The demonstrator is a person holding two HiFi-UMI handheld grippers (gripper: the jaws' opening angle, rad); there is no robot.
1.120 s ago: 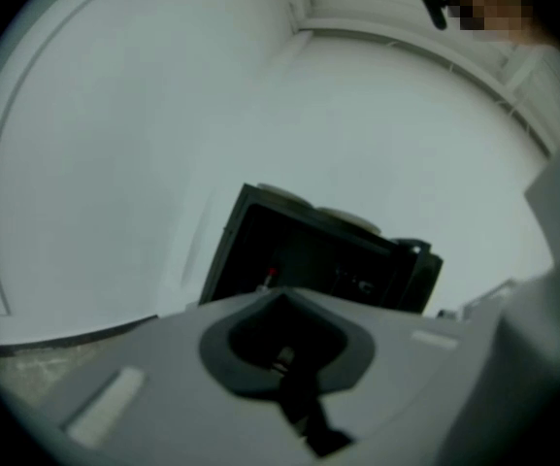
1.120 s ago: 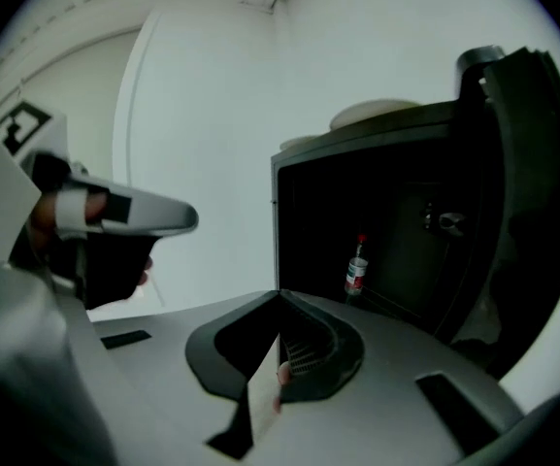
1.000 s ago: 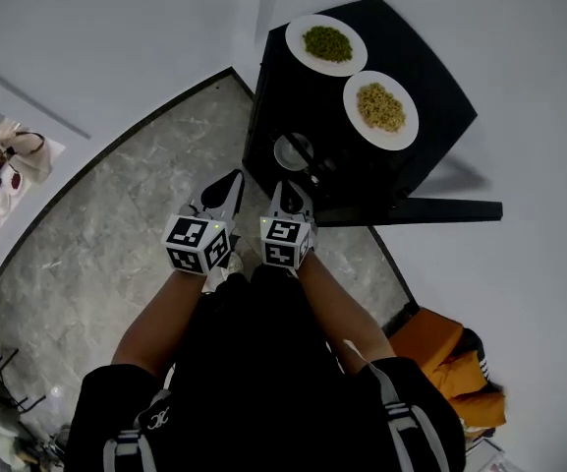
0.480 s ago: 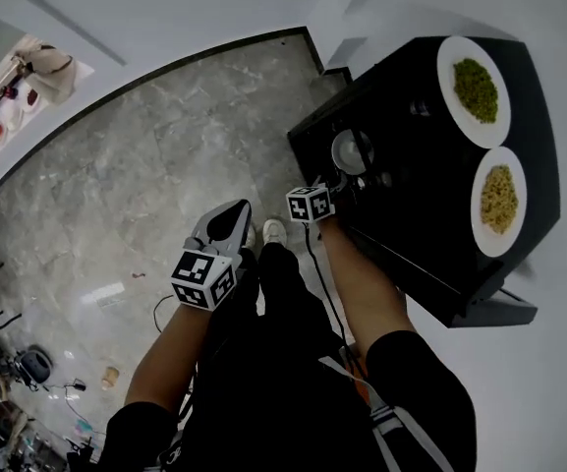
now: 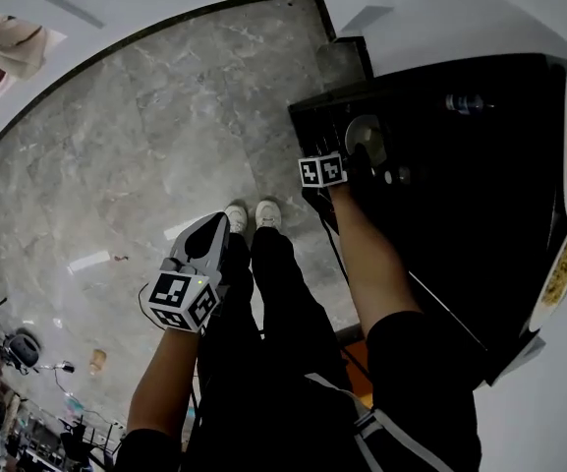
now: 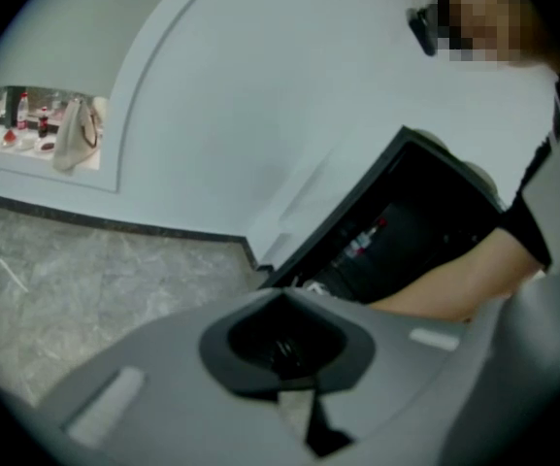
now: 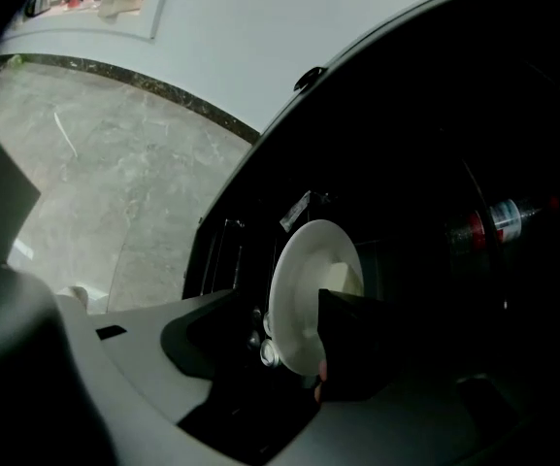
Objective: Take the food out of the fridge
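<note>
Food plate (image 7: 311, 289), white, sits inside black fridge (image 5: 460, 195) near its left corner, rim pinched between right gripper (image 7: 297, 343) jaws. Left gripper (image 6: 284, 309) fully closed, empty, over floor (image 5: 116, 165).

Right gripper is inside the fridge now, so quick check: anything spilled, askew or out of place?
Nothing looks spilled. The right gripper has its jaws on the rim of the round white plate inside the black fridge. The only stray thing is a pale strip on the grey marble floor.
</note>
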